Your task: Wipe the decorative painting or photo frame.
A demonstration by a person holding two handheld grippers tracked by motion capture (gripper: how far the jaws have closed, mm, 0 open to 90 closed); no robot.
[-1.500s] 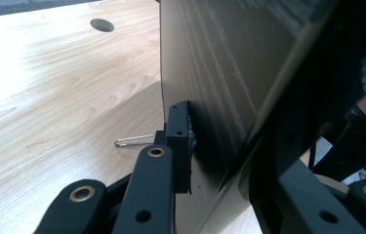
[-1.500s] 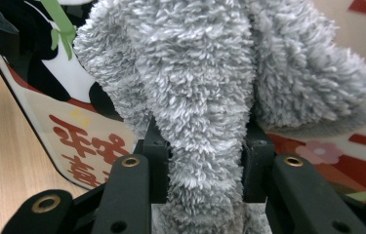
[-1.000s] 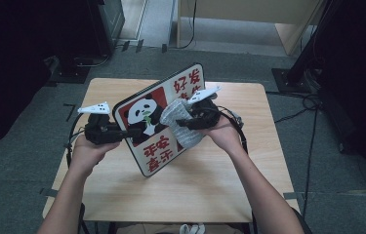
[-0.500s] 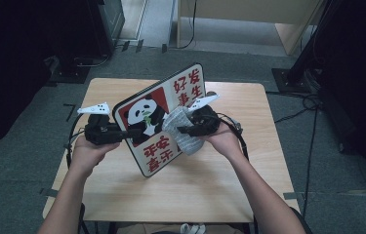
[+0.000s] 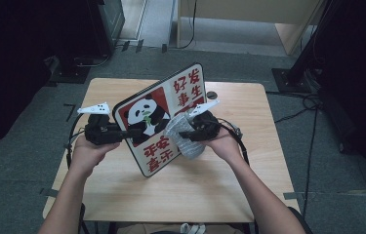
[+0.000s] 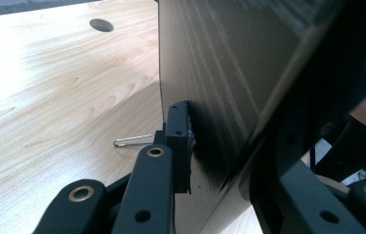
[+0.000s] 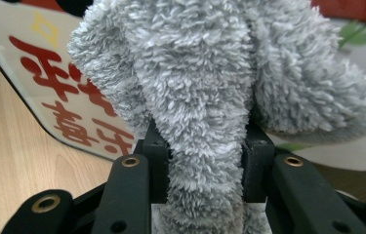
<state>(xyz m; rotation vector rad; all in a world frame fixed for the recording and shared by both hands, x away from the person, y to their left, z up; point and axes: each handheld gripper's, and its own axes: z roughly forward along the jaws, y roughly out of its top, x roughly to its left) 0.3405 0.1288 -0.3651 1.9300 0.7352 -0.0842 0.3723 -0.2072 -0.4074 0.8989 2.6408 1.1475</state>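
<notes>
A panda sign board (image 5: 163, 122) with red characters stands tilted on its lower edge on the wooden table (image 5: 122, 195). My left gripper (image 5: 122, 134) is shut on the board's left edge. In the left gripper view the jaws (image 6: 224, 146) clamp that edge, with one pad (image 6: 178, 141) against the plain back of the board (image 6: 219, 73). My right gripper (image 5: 183, 131) is shut on a grey fluffy cloth (image 5: 180, 141) that rests against the printed face. In the right gripper view the cloth (image 7: 195, 97) bulges out between the jaws (image 7: 202, 165), with the board (image 7: 34, 78) behind it.
A round cable hole (image 5: 211, 95) lies near the table's far edge. A thin wire loop (image 6: 132, 141) lies on the table behind the board. Dark stands and floor cables (image 5: 312, 105) surround the table.
My right gripper has slid a little down the board's face with the cloth. The left gripper and the board have stayed put.
</notes>
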